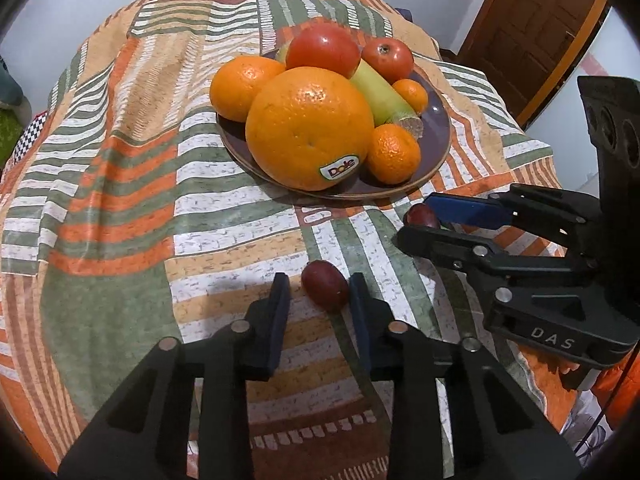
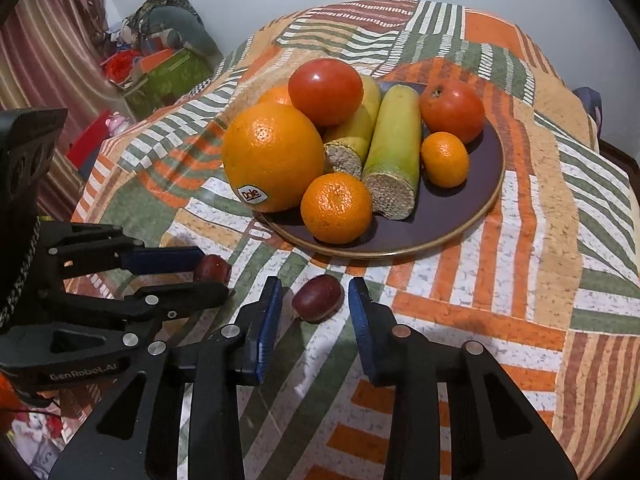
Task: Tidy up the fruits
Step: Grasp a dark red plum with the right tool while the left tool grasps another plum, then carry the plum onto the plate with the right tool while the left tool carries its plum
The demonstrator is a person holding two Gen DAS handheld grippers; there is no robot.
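Presently: left gripper (image 1: 316,292), jaws narrow, loosely straddling left dark red fruit (image 1: 324,286); right gripper (image 2: 314,300) likewise around right dark red fruit (image 2: 318,298); fruit plate (image 2: 460,216) beyond.

Both wrist cameras look steeply down and forward from close above the near edge of the cloth-covered table (image 1: 120,208), one from each side. Both views share the fruit plate (image 2: 484,216) toward the far edge.

Left hand-held gripper (image 1: 319,282), right hand-held gripper (image 2: 315,285), parted
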